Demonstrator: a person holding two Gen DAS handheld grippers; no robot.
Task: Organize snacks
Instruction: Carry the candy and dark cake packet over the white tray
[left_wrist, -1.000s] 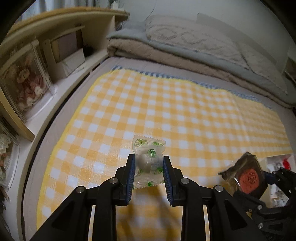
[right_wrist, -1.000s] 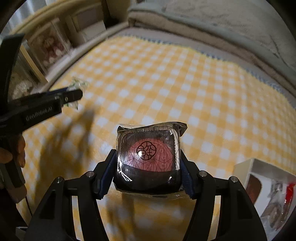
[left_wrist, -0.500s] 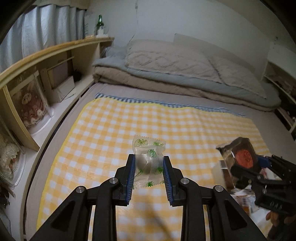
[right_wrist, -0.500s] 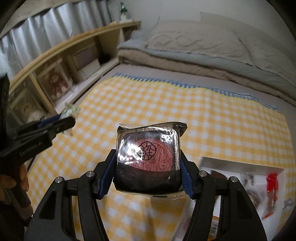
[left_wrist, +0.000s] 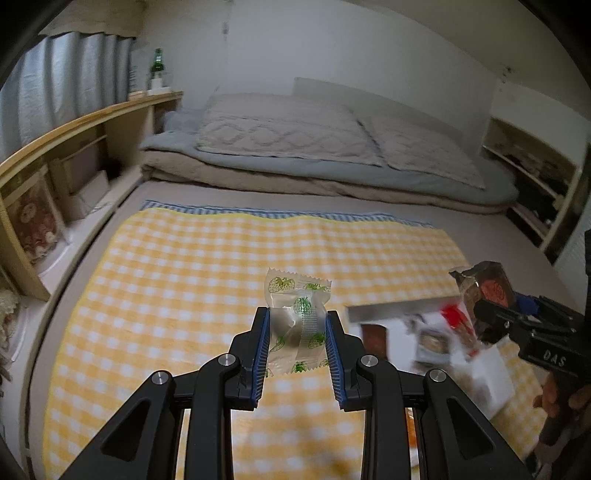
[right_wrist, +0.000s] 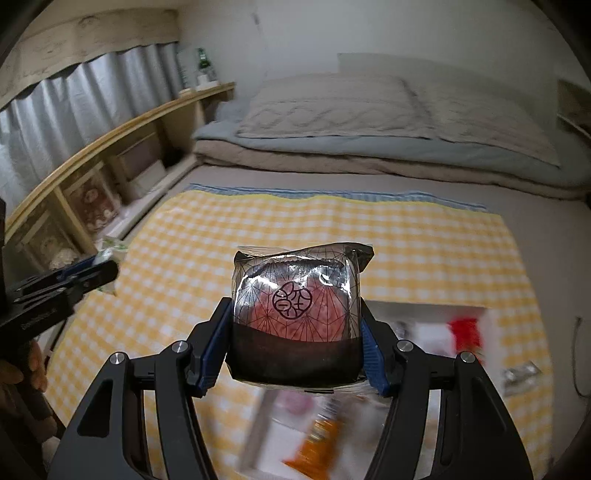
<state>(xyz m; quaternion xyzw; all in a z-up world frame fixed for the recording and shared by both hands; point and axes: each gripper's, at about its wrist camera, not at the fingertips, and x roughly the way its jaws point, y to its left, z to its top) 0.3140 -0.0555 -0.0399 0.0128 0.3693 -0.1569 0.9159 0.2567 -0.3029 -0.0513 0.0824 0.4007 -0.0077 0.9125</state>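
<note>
left claw (left_wrist: 297, 334) pinching a clear strawberry-print candy (left_wrist: 297, 317), blue pads pressed to both sides of the wrapper, candy up in the air over the yellow checked cloth (left_wrist: 177, 280). right claw (right_wrist: 295, 332) clamped on a dark wrapped cake (right_wrist: 297, 314) with a pink disc and a black crest, jaws set wider round the fatter packet. same cake visible at the right edge of the left view, tip first, above the white box (left_wrist: 402, 308).

carry step, by the look of it: both snacks lifted, neither yet set down. box lying low and right on the cloth, blurred, with a red packet (right_wrist: 463, 330) and other wrappers inside; something orange (right_wrist: 317, 443) smeared with blur at the bottom of the right view. one small silver packet (right_wrist: 522, 374) loose on the cloth just beside the box.

next, probably: down over the box, one claw at a time to avoid a clash, cake into a free spot, then the candy. compartments too blurred to tell apart. release only once low, since the light candy wrapper could flutter off target. folded bedding (left_wrist: 325, 162) and the wooden shelf (left_wrist: 92, 125) well apart from the action.
</note>
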